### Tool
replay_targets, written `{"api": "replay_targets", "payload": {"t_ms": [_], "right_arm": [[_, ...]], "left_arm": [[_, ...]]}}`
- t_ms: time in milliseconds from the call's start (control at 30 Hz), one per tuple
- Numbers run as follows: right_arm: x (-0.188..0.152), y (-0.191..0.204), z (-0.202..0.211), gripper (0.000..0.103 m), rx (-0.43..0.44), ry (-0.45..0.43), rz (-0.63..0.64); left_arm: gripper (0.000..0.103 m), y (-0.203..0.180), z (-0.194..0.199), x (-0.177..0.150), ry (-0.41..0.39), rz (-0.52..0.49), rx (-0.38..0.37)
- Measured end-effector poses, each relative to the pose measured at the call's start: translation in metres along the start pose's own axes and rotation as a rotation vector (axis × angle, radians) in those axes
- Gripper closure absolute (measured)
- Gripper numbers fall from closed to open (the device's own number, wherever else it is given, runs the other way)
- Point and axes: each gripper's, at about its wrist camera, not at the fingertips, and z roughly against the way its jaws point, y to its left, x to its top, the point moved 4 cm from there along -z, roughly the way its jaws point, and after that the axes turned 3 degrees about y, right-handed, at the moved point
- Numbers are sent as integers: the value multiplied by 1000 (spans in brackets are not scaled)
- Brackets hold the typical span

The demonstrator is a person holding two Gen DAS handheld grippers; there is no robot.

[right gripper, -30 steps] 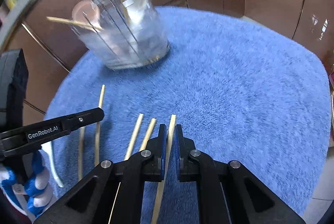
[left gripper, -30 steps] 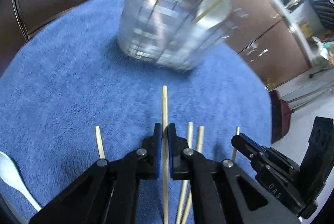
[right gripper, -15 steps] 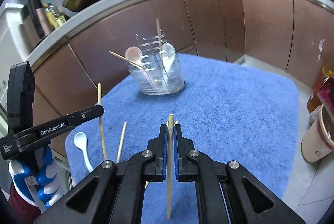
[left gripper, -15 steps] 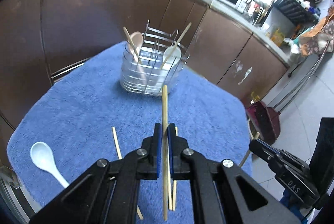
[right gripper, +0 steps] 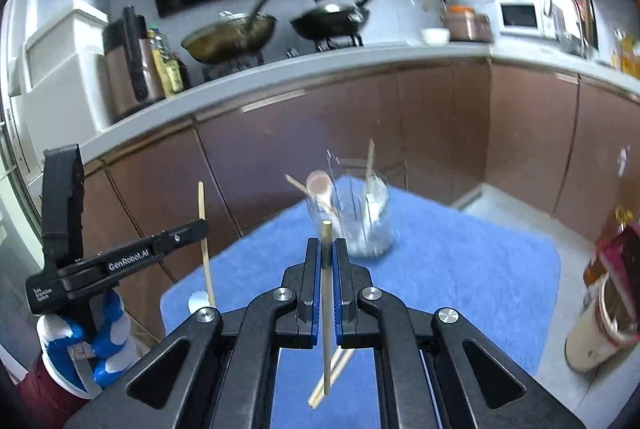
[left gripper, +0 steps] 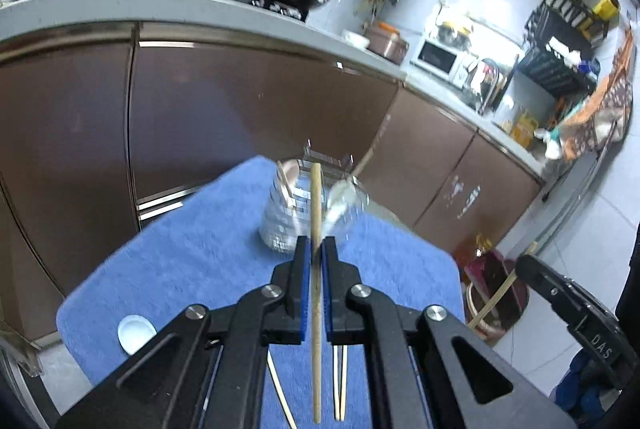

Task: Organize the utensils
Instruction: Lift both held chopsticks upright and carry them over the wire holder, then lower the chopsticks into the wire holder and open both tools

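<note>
A: What do your two grippers hold?

B: Your left gripper (left gripper: 315,249) is clamped on a chopstick (left gripper: 316,269); the stick runs between the blue pads, its far end crossing in front of the holder (left gripper: 288,225). Your right gripper (right gripper: 328,249) is clamped on a second stick (right gripper: 327,293) the same way, held upright above the mat (right gripper: 460,269).

A: Where is the holder?

B: It stands at the far edge of the blue mat, near the brown cabinets (left gripper: 240,117). It is blurred, but you can make out a pink spoon (right gripper: 319,183), a pale spoon and two sticks leaning out of it.

A: What lies on the mat?

B: A white spoon (left gripper: 136,334) sits at the near left corner. Three loose sticks (left gripper: 340,381) lie under your left gripper, two of them side by side.

A: Do the grippers see each other?

B: Yes. In the right view your left gripper is at the left, off the mat's edge, with its stick upright. In the left view your right gripper shows at the near right.
</note>
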Motion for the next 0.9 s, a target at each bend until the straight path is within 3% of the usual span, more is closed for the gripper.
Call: {"api": "replay_targets", "payload": {"t_ms": [233,467,633,900], "right_arm": [[67,8,-17,98,41,-146,32],[121,-9,-67,98,26,-252,53],[133,-22,-120,98,12,-249,71],[113,-38,-186,98,-32,-215,106]], "left_arm": [[98,7,-8,71,-136,41,-2],[98,-16,-53,140,-296,25,34],[98,-22,-104,160,-354,-7,90],[98,-5,-180,157,-325,27,138]]}}
